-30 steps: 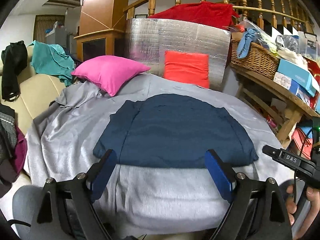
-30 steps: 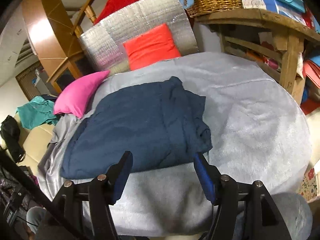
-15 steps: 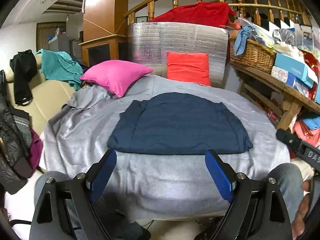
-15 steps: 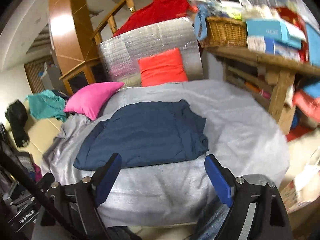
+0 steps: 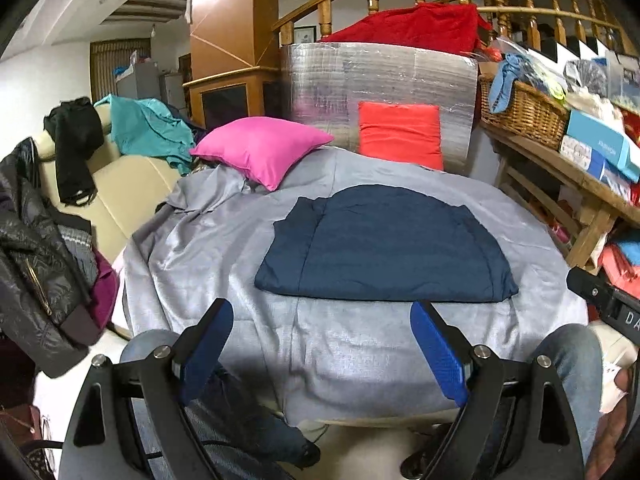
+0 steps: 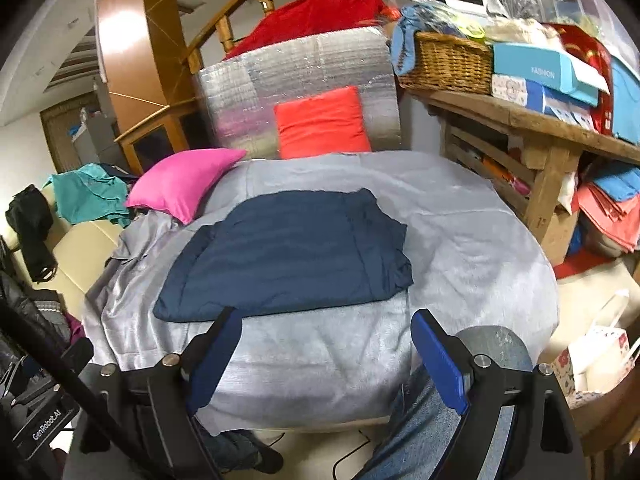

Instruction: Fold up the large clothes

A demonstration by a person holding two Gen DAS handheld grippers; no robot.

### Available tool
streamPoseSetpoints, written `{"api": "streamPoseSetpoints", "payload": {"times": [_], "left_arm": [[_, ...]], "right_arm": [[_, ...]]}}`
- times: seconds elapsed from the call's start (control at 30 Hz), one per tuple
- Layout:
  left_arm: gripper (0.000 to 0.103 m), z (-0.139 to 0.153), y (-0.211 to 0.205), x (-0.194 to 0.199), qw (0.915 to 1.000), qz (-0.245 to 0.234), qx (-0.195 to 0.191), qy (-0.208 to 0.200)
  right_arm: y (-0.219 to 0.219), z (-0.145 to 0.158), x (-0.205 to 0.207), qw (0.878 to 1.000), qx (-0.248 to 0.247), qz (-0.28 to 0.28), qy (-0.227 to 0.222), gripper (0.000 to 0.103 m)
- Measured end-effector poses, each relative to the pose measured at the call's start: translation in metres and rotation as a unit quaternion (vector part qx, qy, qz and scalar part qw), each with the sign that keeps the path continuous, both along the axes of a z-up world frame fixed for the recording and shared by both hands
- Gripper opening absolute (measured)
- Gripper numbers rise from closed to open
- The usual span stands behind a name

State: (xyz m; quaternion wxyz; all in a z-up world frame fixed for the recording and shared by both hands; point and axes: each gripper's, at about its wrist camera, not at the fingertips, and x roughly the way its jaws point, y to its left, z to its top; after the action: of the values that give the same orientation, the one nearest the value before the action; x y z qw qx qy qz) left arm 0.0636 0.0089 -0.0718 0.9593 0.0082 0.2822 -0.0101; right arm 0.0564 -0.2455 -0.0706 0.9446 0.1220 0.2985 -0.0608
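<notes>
Ahead of you a wrinkled grey sheet (image 5: 224, 240) covers the round table. At its far edge a bright pink cushion (image 5: 260, 148) lies tilted, and an orange-red square cushion (image 5: 400, 134) leans on a silver foil panel (image 5: 380, 72). To your right, a woven wicker basket (image 6: 444, 64) sits on a rough wooden shelf (image 6: 520, 114), beside a light blue box (image 6: 548, 70). Teal cloth (image 5: 148, 128) drapes the cream sofa (image 5: 128, 196) on your left.

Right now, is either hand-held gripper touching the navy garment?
Apart. Both wrist views show grey cover between the open blue fingertips of the left hand-held gripper and right hand-held gripper and the navy garment.
</notes>
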Motion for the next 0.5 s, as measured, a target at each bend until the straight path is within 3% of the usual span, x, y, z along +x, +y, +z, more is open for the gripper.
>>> {"api": "streamPoseSetpoints", "payload": {"times": [0.5], "left_arm": [[0.09,0.007,-0.007,-0.002,0.9998,-0.003,0.014,0.014]], "right_arm": [[0.003,0.015,-0.012,1.0,0.003,0.023,-0.015,0.089]]}}
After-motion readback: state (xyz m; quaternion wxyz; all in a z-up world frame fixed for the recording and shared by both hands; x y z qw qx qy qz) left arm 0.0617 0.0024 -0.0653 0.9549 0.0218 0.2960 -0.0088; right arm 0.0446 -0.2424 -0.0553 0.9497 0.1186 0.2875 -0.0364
